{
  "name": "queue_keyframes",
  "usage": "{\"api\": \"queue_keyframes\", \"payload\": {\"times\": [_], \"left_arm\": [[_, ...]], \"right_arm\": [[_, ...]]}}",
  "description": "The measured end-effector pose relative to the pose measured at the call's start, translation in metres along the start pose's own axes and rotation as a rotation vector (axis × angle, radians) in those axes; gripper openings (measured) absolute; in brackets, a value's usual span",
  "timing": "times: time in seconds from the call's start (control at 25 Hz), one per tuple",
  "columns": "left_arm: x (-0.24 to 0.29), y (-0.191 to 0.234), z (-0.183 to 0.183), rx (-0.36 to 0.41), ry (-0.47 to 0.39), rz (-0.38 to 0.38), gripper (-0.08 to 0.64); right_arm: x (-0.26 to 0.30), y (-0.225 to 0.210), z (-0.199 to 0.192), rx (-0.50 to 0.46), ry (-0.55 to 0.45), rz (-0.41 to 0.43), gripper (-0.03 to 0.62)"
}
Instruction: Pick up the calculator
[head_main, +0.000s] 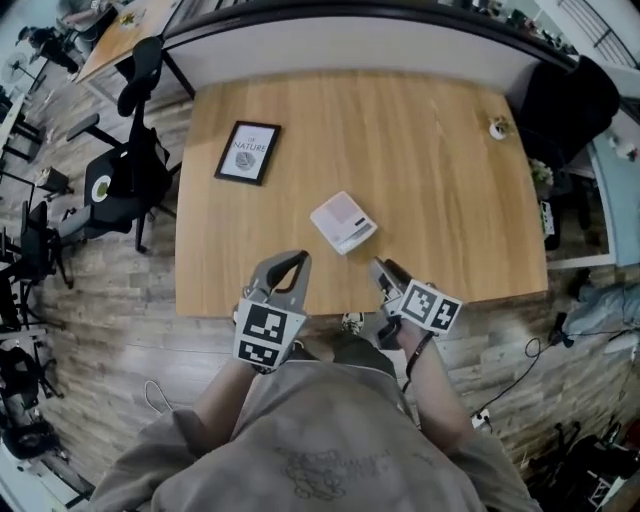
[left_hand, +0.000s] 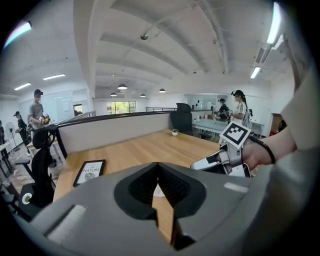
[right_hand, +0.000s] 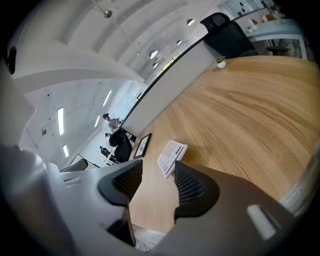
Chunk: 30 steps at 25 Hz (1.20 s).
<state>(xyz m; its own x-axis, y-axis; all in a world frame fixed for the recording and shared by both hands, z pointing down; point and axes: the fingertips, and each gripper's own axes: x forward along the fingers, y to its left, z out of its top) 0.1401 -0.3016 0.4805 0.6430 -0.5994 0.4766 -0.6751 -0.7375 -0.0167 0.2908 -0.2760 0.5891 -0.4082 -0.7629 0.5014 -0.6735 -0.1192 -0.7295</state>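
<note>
Left gripper (head_main: 297, 262) has its jaws pinched together at the tips with nothing in them, hovering over the near edge of the wooden table (head_main: 450, 220). Right gripper (head_main: 383, 270) is open to a middling gap and also empty. In its own view the calculator (head_main: 343, 222) lies just past the jaw tips, not between them. The calculator sits flat near the table's middle, about 1 o'clock from the left gripper and 11 o'clock from the right, touching neither. A framed picture (head_main: 248, 152) lies at its 10 o'clock, and a tiny potted plant (head_main: 497, 127) is way off at 2 o'clock.
</note>
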Motion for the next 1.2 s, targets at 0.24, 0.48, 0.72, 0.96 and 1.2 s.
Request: {"api": "queue_keyframes", "payload": {"times": [0.24, 0.48, 0.72, 0.96, 1.2], "left_arm": [[0.03, 0.001, -0.016, -0.041, 0.072, 0.107, 0.002], [0.043, 0.005, -0.036, -0.077, 0.118, 0.158, 0.0], [0.047, 0.008, -0.051, -0.114, 0.142, 0.178, 0.0], [0.056, 0.012, -0.06, -0.119, 0.138, 0.163, 0.001], [0.055, 0.034, -0.072, -0.119, 0.15, 0.161, 0.0]], "right_arm": [[0.03, -0.017, 0.003, 0.017, 0.145, 0.087, 0.212], [0.055, -0.026, -0.007, 0.118, 0.199, 0.119, 0.212], [0.073, -0.037, -0.007, 0.179, 0.185, 0.104, 0.21], [0.098, -0.049, -0.01, 0.337, 0.158, 0.091, 0.205], [0.118, -0.047, -0.012, 0.426, 0.1, 0.094, 0.183]]}}
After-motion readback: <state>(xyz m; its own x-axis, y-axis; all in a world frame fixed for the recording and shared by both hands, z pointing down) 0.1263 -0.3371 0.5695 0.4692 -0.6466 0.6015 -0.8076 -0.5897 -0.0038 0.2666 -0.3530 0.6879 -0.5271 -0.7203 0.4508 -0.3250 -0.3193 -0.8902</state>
